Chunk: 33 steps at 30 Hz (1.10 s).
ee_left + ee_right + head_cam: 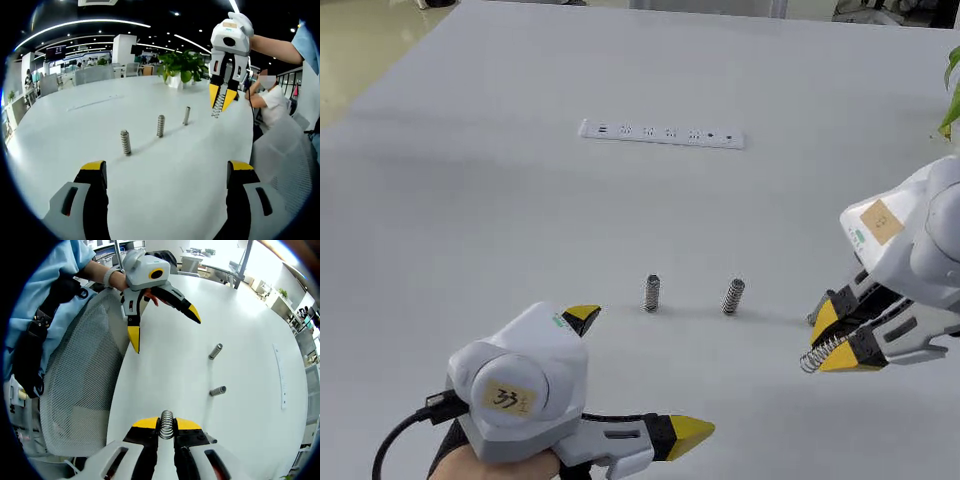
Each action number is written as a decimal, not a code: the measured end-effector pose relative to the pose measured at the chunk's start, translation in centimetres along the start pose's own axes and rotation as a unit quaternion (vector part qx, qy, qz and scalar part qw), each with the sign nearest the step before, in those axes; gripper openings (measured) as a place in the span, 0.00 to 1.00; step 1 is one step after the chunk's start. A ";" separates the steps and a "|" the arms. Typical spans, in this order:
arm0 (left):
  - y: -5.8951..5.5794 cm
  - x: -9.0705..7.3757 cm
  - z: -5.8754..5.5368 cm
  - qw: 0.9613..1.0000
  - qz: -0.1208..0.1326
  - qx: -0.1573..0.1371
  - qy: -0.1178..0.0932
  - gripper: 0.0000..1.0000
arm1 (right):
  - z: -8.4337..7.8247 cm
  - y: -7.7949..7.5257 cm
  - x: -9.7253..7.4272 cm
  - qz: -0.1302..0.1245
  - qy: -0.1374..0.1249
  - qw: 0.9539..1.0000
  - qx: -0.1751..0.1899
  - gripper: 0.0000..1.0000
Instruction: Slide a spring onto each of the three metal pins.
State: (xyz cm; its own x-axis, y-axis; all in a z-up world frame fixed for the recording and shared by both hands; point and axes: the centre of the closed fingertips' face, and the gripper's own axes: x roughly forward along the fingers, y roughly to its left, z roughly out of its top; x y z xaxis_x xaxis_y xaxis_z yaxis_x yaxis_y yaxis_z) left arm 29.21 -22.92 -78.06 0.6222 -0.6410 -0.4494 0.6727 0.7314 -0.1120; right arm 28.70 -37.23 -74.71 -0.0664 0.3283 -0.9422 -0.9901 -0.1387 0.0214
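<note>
Two metal pins on the white table wear springs: one [652, 292] [125, 142] [216, 351] and a second [733, 296] [160, 126] [218, 390]. A third pin [186, 115] stands bare at the end of the row. My right gripper [830, 342] [218, 98] [166, 432] is shut on a loose spring [820, 352] [217, 106] [166, 423] and hovers just above and beside the bare pin. Nearer me, my left gripper [636, 372] [166, 167] [163, 327] is open and holds nothing, short of the pins.
A white power strip [661, 133] lies farther back on the table. A potted plant [950, 95] [182, 65] stands at the far right. A grey mesh chair [85, 380] sits at the table's near edge. Another person [270, 95] sits beyond the table.
</note>
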 end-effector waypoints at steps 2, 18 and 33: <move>0.2 0.0 0.1 1.000 0.003 0.005 -0.002 0.99 | -0.9 -1.2 -0.3 -0.005 0.003 1.000 0.003 0.08; 1.0 -0.4 0.3 1.000 0.016 -0.005 -0.008 0.98 | -4.9 -7.0 -1.0 -0.036 0.074 0.997 0.003 0.08; 0.8 -0.4 0.1 1.000 0.011 -0.012 -0.005 0.97 | -5.3 -8.3 0.4 -0.040 0.106 0.994 -0.008 0.08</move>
State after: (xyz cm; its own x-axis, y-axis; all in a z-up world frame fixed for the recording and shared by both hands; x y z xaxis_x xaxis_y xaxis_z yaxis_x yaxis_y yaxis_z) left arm 29.51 -22.08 -77.90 0.6403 -0.6268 -0.4440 0.6495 0.7504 -0.1226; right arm 37.55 -40.88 -77.04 0.0408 0.1347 -0.9900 -0.9890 -0.1354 -0.0592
